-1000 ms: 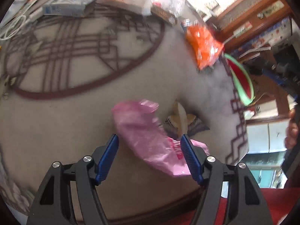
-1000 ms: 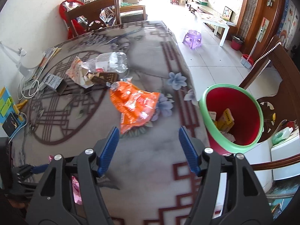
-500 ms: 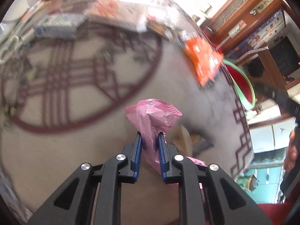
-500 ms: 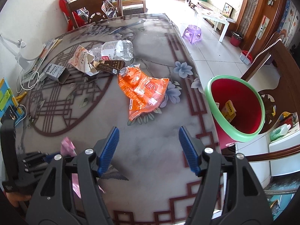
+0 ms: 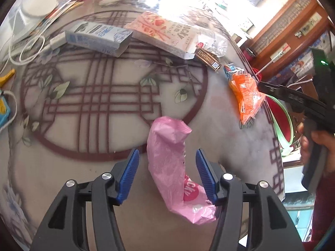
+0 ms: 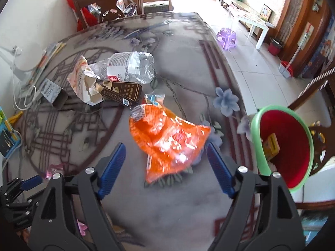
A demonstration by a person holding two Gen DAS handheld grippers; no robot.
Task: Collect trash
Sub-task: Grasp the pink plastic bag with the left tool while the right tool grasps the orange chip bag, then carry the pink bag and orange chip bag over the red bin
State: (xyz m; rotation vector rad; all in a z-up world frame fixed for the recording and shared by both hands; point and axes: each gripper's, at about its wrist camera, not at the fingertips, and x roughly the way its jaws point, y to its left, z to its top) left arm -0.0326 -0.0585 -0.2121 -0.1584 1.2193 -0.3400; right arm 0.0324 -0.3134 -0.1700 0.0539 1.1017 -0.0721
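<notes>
The left gripper [image 5: 166, 172] is opening, its blue pads spread either side of a crumpled pink plastic snack wrapper [image 5: 171, 167] that stands between them, near the tabletop's front edge; whether a pad touches its lower part I cannot tell. The right gripper [image 6: 165, 167] is opening too, jaws wide and empty above a shiny orange plastic snack bag [image 6: 167, 140] lying close to the tabletop's right edge. Just past that edge stands a red bin with a green rim [image 6: 257, 146].
</notes>
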